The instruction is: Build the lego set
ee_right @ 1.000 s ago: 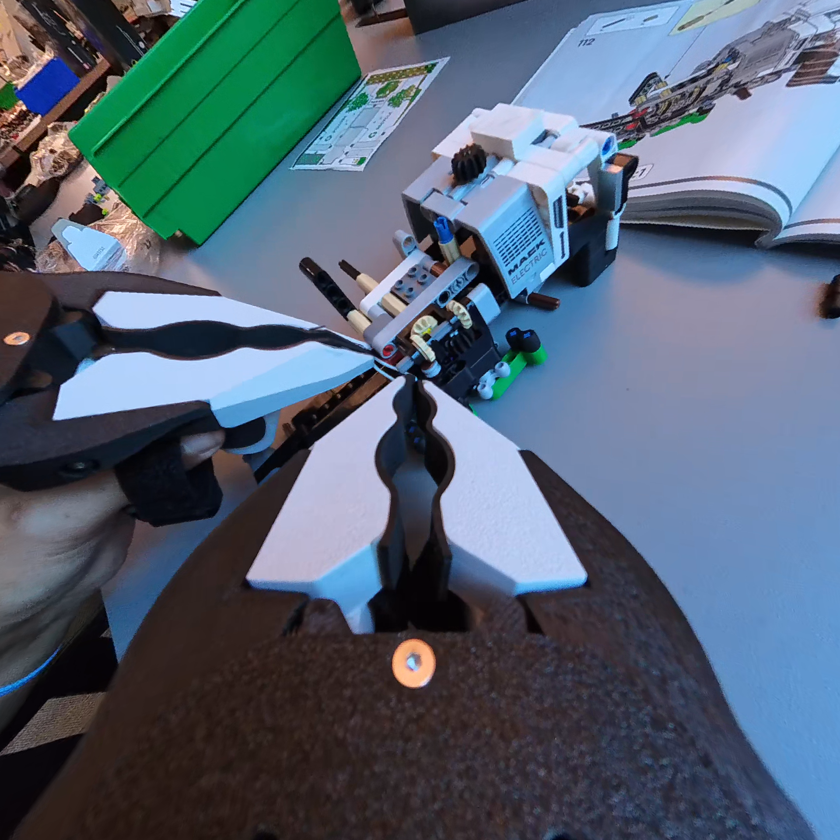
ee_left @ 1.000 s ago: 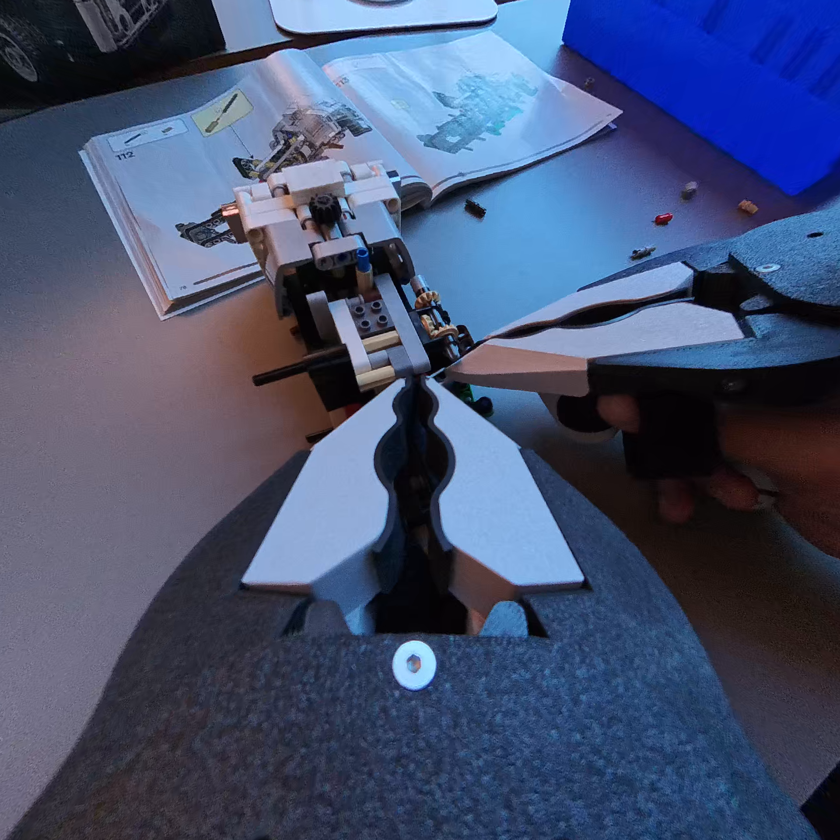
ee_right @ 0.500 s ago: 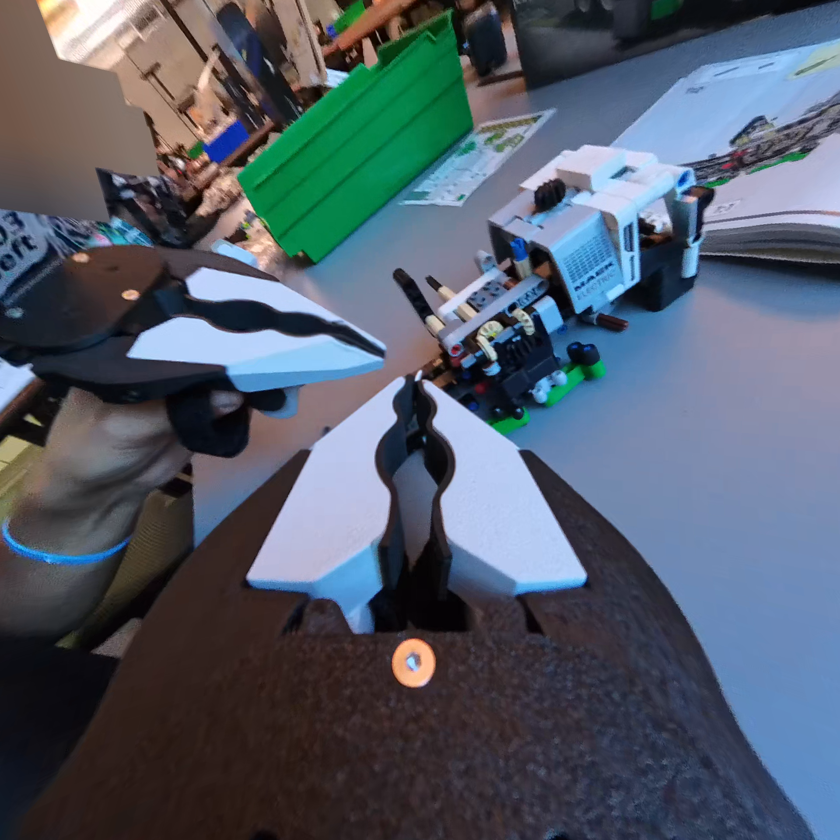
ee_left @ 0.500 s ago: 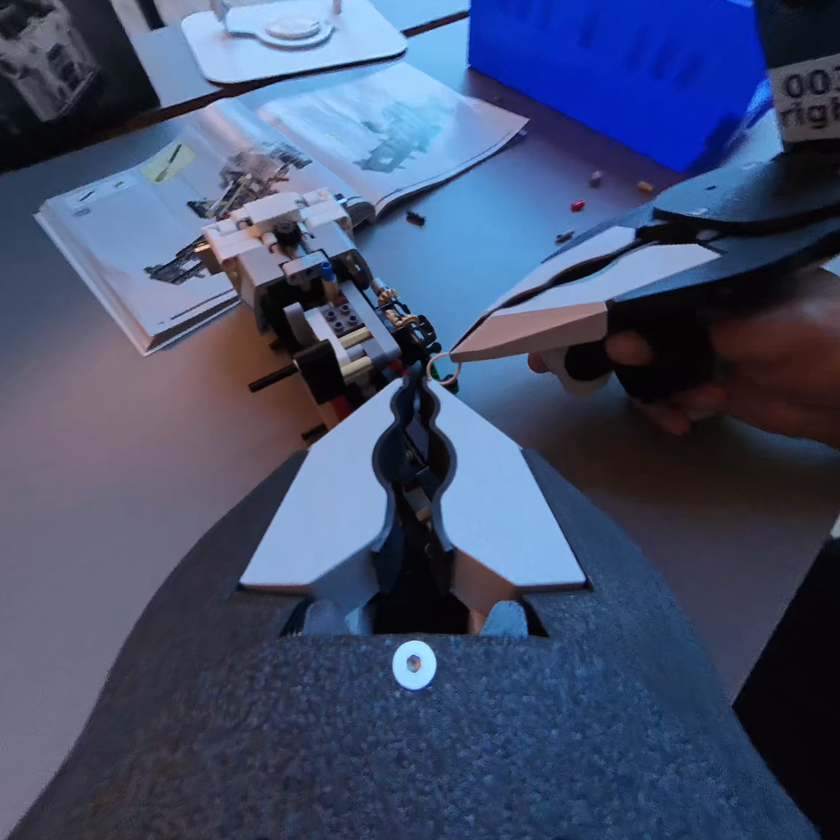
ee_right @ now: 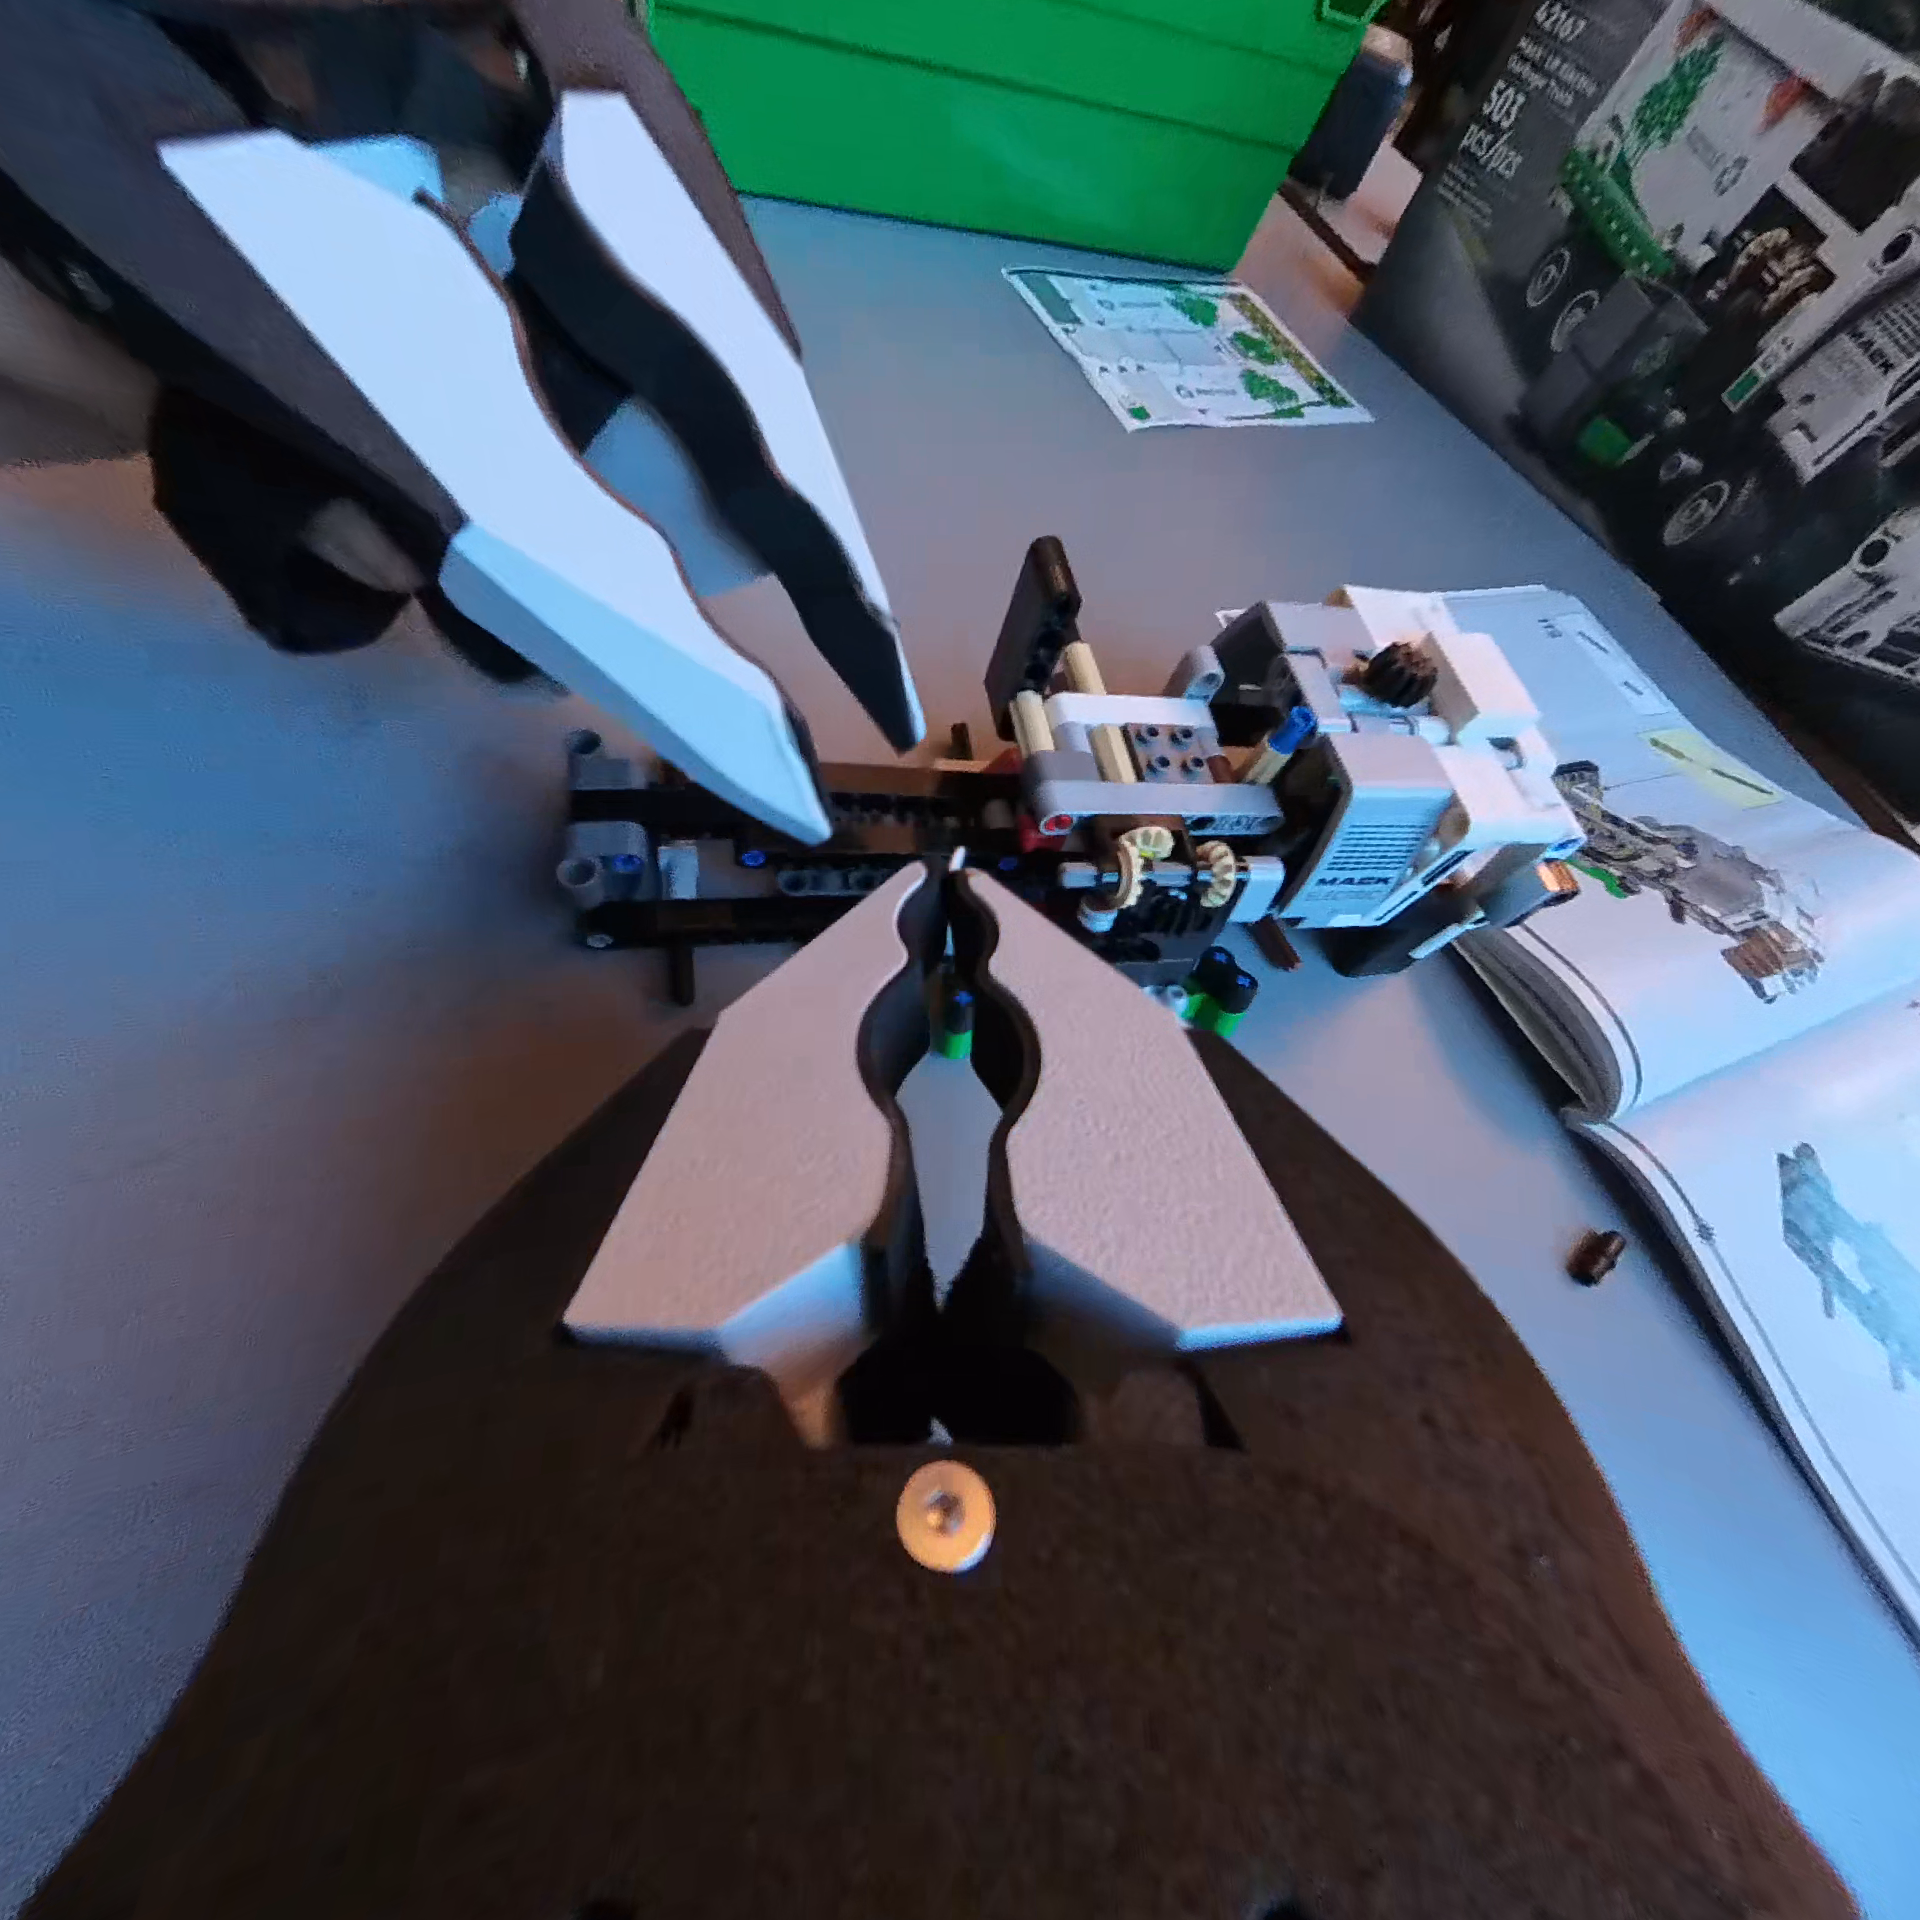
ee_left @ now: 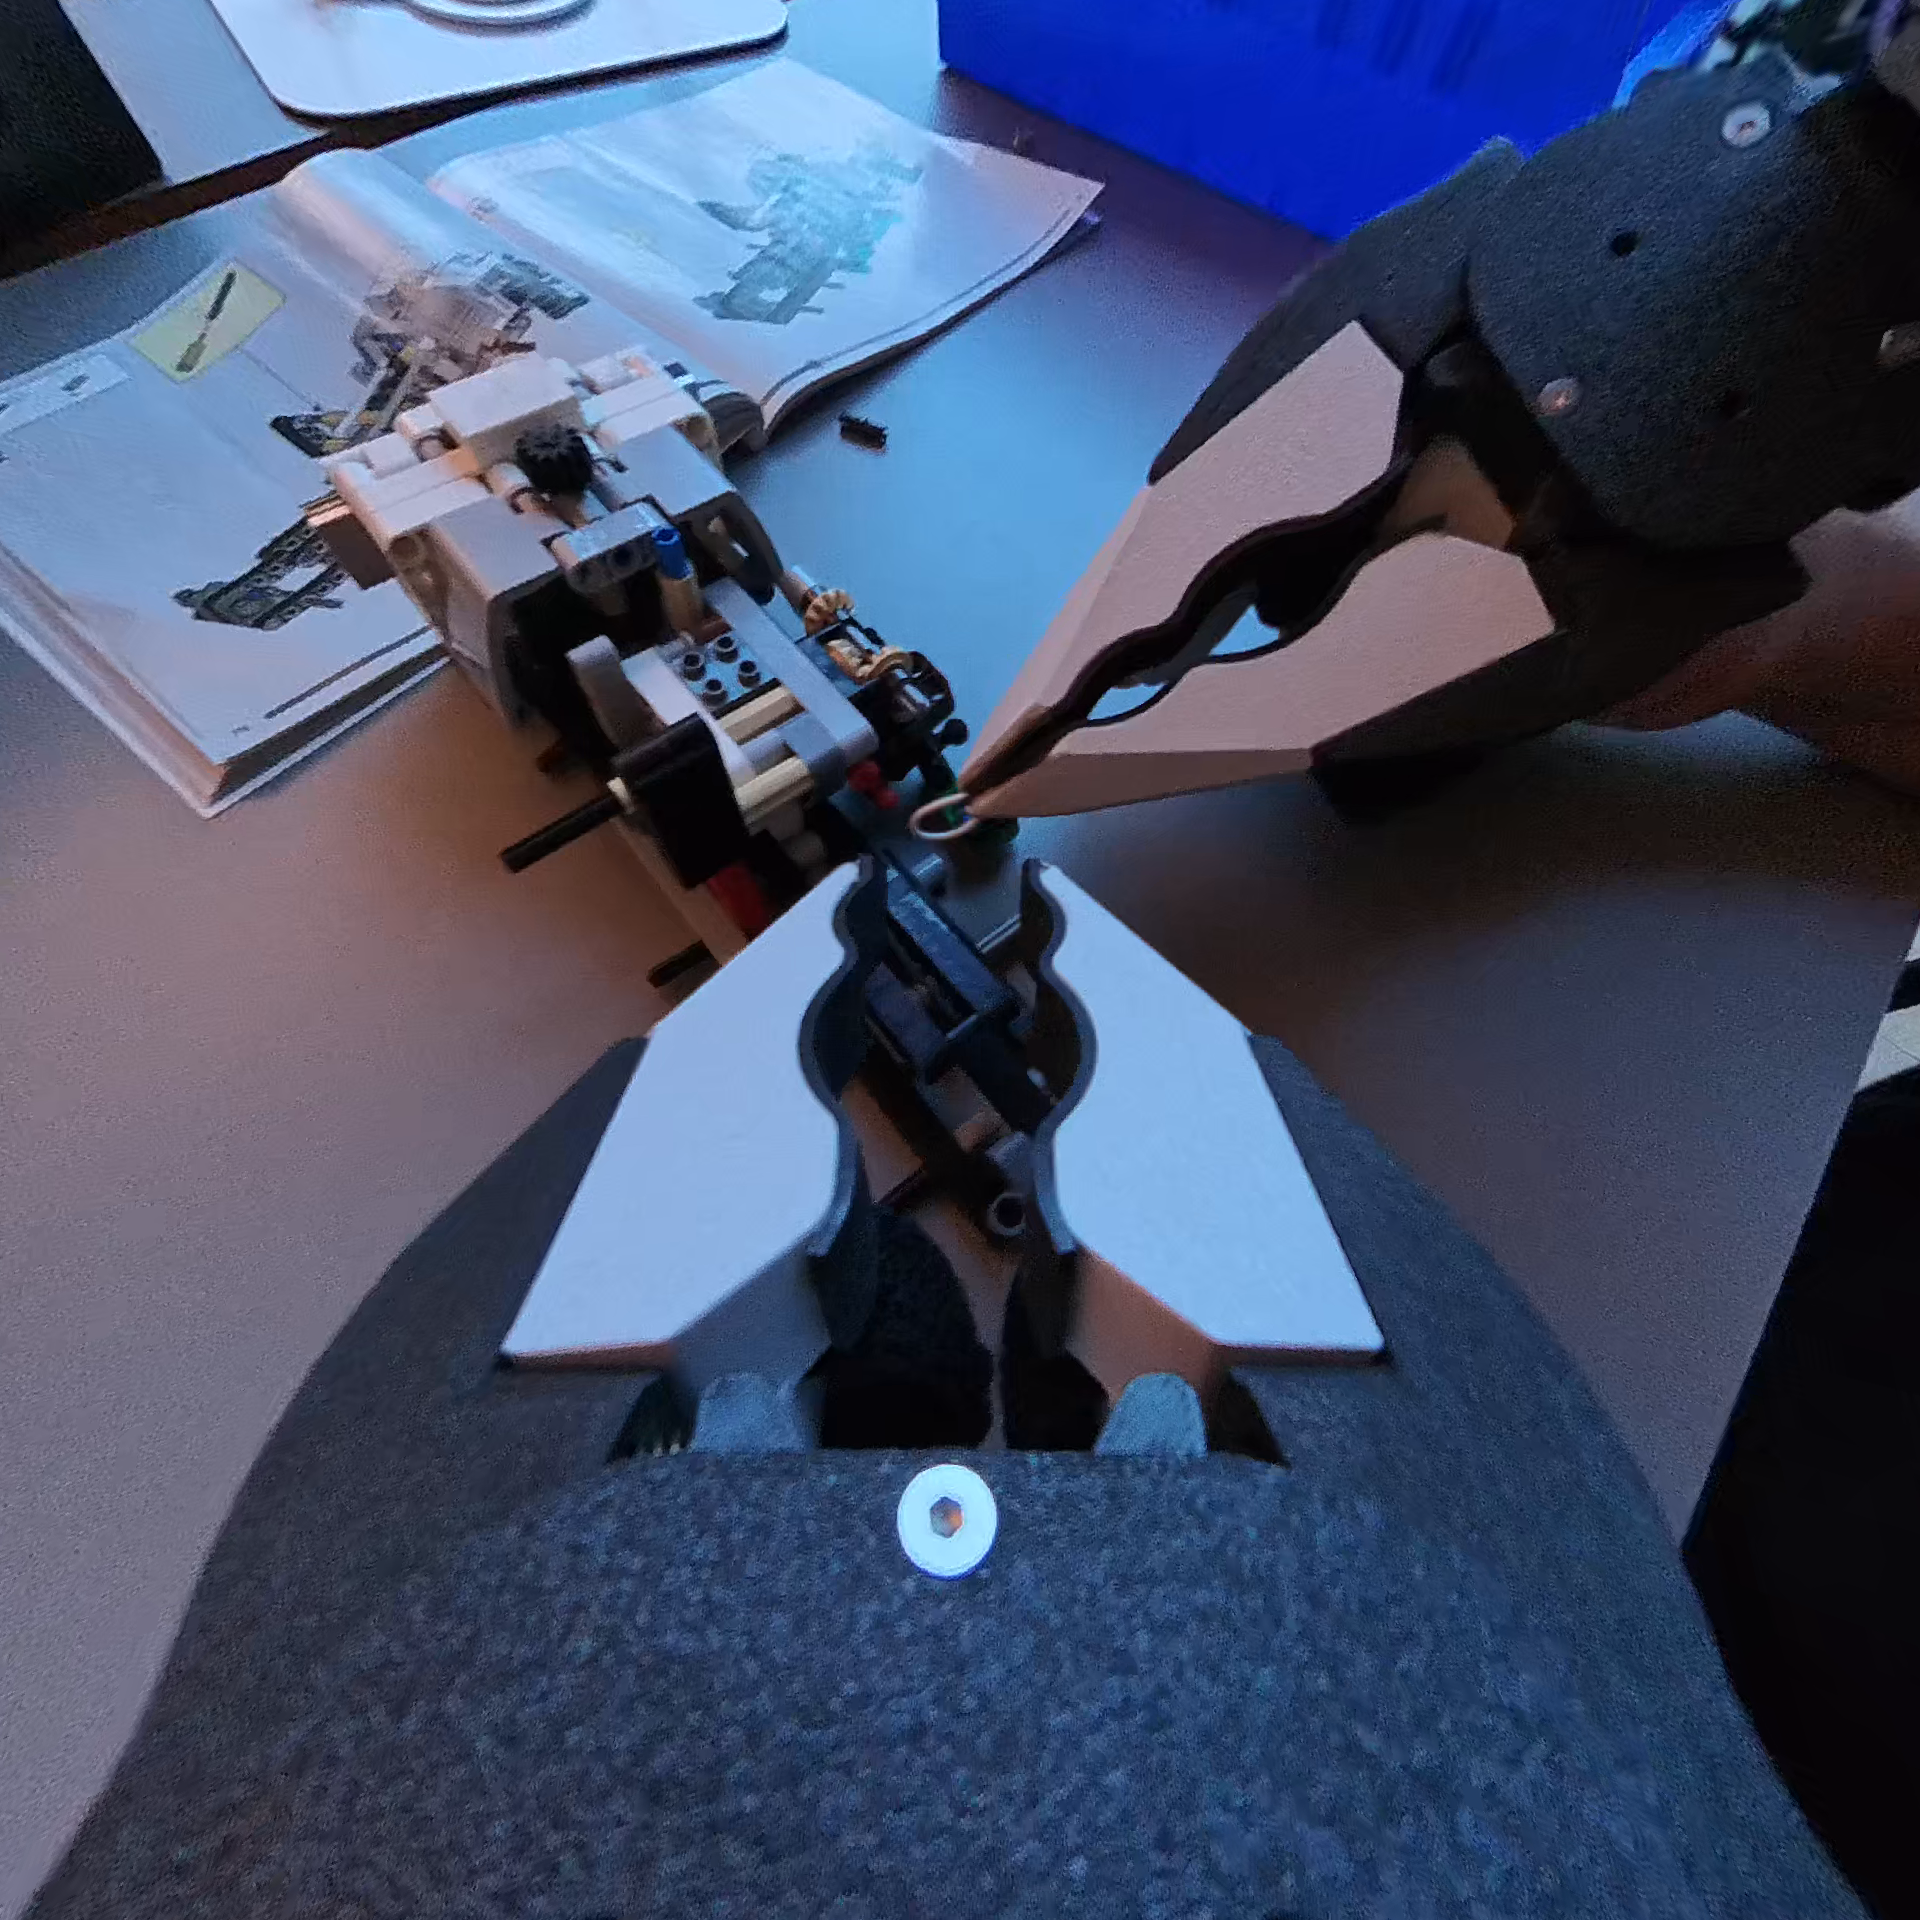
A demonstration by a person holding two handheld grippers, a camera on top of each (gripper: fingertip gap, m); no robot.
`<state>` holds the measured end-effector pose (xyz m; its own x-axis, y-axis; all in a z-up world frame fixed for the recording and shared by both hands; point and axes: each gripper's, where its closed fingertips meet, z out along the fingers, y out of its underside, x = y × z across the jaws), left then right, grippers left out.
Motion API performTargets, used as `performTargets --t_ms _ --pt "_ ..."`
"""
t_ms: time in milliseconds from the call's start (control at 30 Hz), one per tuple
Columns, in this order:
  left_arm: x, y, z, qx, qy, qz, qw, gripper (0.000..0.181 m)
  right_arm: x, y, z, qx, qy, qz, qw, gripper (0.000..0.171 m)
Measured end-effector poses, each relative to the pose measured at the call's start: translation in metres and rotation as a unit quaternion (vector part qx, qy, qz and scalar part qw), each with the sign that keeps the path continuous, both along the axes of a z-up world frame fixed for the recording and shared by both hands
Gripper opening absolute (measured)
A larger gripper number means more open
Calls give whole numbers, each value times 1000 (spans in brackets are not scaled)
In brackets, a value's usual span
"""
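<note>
Beside truck model (ee_right: 1288, 810), manual (ee_right: 1704, 997), green bin (ee_right: 997, 114)

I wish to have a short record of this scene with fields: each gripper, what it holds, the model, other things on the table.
left gripper: fingers apart, one on each side of the model's black frame; contact unclear
right gripper: shut on a small ring, tips close to the frame
model: partly built white and grey lego truck, standing on the table
booklet: open, beside the truck's cab
loose part: one small dark pin near the booklet
bins: green bin, blue bin
</note>
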<state>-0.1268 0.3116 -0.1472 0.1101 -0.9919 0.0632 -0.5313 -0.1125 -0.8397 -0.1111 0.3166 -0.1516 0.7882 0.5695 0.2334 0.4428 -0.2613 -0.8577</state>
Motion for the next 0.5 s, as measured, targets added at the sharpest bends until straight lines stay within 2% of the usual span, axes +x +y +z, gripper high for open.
performTargets --t_ms 133,267,333,400,500 --pt "3 3 -8 27 13 -17 999 17 7 3 3 -17 12 3 1000 0" --pt "5 9 -9 54 28 -16 998 16 11 3 -3 -28 -54 7 998 0" --pt "4 9 -10 54 36 -4 998 17 10 1 -1 -22 -60 4 998 0" --pt "4 4 -5 46 13 -1 999 18 3 -5 10 -21 5 2 1000 0" --pt "6 -8 8 38 -36 -22 998 14 -16 -18 40 -45 191 36 980 0"
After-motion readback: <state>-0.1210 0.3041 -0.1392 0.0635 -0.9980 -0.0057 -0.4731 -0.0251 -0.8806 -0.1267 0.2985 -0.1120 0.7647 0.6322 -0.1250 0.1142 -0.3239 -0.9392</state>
